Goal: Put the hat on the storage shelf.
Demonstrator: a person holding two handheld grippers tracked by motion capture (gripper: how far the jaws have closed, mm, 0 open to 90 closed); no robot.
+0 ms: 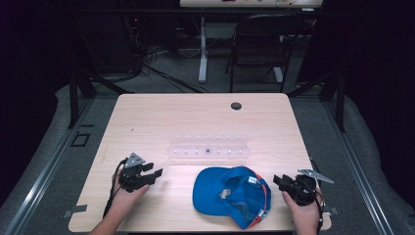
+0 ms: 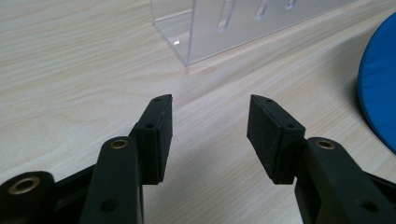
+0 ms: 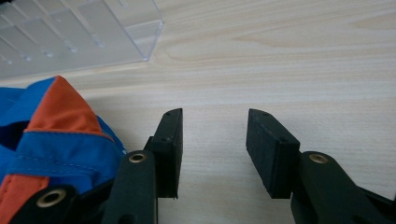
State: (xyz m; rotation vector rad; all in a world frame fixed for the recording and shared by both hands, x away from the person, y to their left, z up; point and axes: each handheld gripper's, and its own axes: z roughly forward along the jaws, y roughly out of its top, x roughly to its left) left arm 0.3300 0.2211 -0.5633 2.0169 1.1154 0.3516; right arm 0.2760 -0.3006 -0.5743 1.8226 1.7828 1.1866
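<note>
Both tools, left (image 1: pixel 152 175) and right (image 1: pixel 280 182), gape empty beside the blue cap (image 1: pixel 230 193); grabbing it looks next

Counted on the tabletop (image 1: pixel 147 122): 1 blue cap (image 1: pixel 232 195) w/ orange trim, 1 clear acrylic rack (image 1: pixel 209 149), 1 dark round grommet (image 1: pixel 236 105) near the far edge. 2 hand-held grippers are seen, i.e. left hand-held gripper (image 1: pixel 155 175) and right hand-held gripper (image 1: pixel 280 180), each w/ 2 black jaws. 1 chair (image 1: pixel 259 44) is counted behind.
</note>
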